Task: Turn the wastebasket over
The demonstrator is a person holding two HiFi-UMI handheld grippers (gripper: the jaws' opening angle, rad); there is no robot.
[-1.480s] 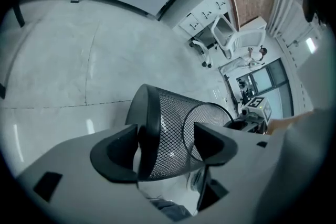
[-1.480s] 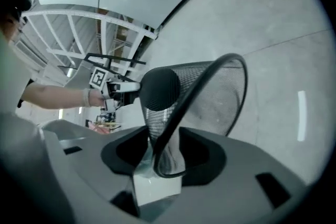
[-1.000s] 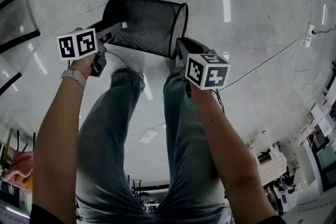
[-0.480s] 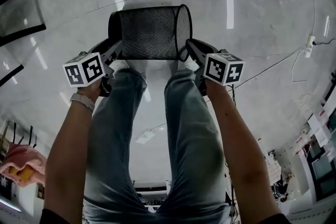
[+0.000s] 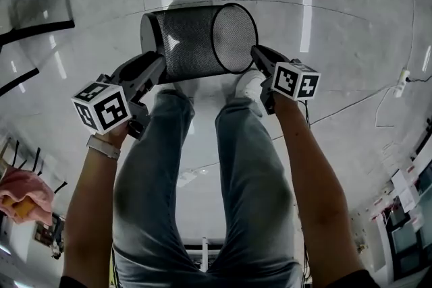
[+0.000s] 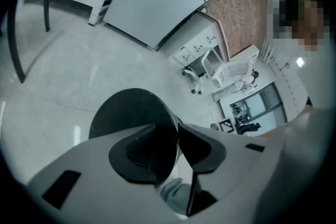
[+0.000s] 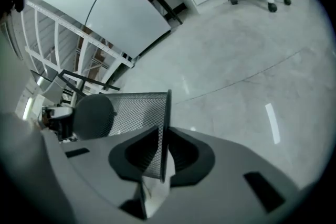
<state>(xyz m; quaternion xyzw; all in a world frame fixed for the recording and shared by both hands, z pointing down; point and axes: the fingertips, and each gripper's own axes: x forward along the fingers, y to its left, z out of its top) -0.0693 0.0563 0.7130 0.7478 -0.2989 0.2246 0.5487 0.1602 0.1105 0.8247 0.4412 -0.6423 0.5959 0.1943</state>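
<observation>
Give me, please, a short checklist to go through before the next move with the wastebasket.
1. Right gripper shut on the rim of the wastebasket: ok.
2. Left gripper on the base edge: its jaws have just been closing and the pads look pressed on the edge: ok.
3. Wastebasket lifted clear of the floor, lying sideways: ok.
4. Nothing inside to spill, the mouth looks empty: ok.
5. Both grips firm enough for turning: cannot tell.

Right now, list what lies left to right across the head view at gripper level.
Left gripper, its jaws just closed further with the basket's base rim between them → black mesh wastebasket → right gripper, clamped on its open rim → white cable on the floor.
</observation>
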